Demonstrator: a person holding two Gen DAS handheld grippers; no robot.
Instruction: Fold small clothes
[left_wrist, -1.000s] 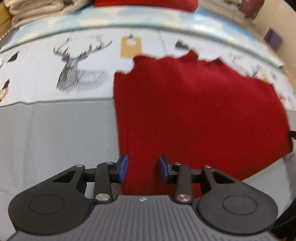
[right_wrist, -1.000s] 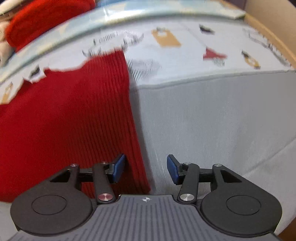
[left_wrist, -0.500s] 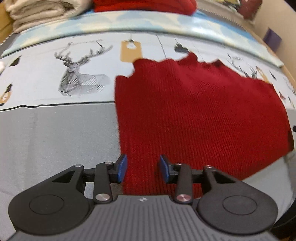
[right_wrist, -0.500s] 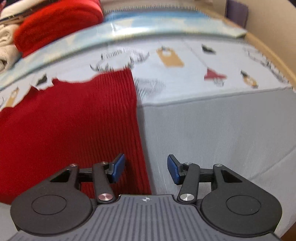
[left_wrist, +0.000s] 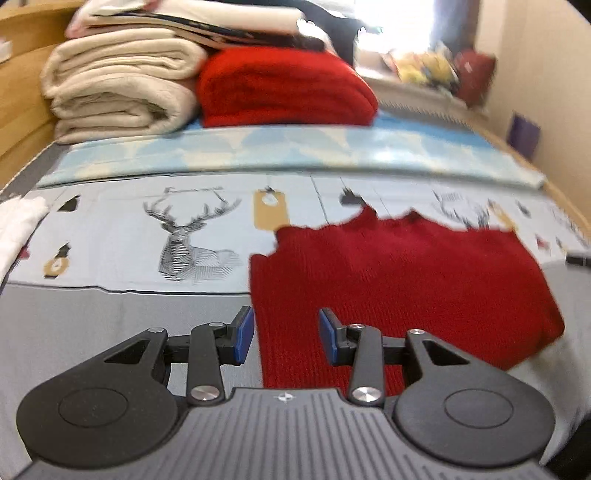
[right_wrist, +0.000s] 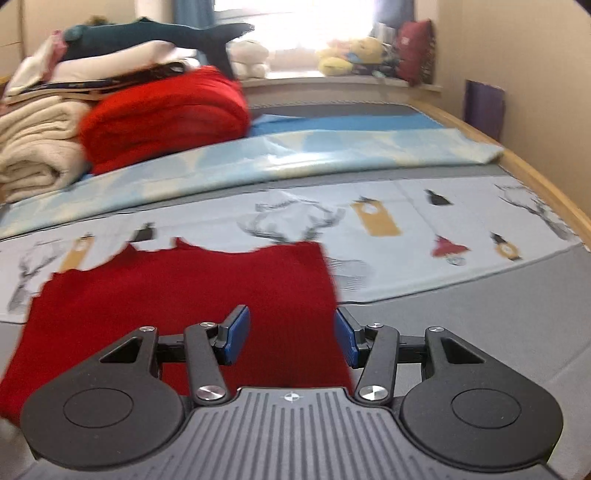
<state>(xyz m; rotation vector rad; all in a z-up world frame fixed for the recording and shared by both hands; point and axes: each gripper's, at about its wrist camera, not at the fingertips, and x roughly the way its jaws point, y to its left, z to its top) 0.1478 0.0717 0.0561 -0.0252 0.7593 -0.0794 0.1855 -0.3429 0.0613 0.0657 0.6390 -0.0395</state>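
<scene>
Red knit garment (left_wrist: 399, 280) lies flat on the bed (left_wrist: 110, 325), partly on the grey sheet, far edge over the printed deer sheet (left_wrist: 184, 236). Looks already narrowed into a tidy rectangle; sleeves not visible, probably tucked under or in, can't confirm.

Left claw (left_wrist: 286, 332): blue pads apart, nothing between them but air. It sits over the garment's near left edge, raised off the cloth as far as I can judge.

Right claw (right_wrist: 291, 334): pads apart, wider than the left, empty. It straddles the near right edge of the garment (right_wrist: 177, 302).

Background: folded cream blanket (left_wrist: 122, 88) and a bright red folded blanket (left_wrist: 284, 88) stacked at the far end of the bed, soft toys (right_wrist: 347, 55) on the windowsill. White cloth (left_wrist: 18, 229) at the left margin, well apart from the work.

Step in hand, my reading: take both near corners and carry the hem over to the far edge, halving the piece.

To do it well:
- Come down level on both corners together; pinch the full thickness of the knit, not just the top layer.
- Keep the grey sheet out of the pinch.
- Lift both sides evenly so the fold line stays straight.
- Lay near corners onto far corners, edges matched, then release.

Risk: knit stretches and sags if one side leads.
</scene>
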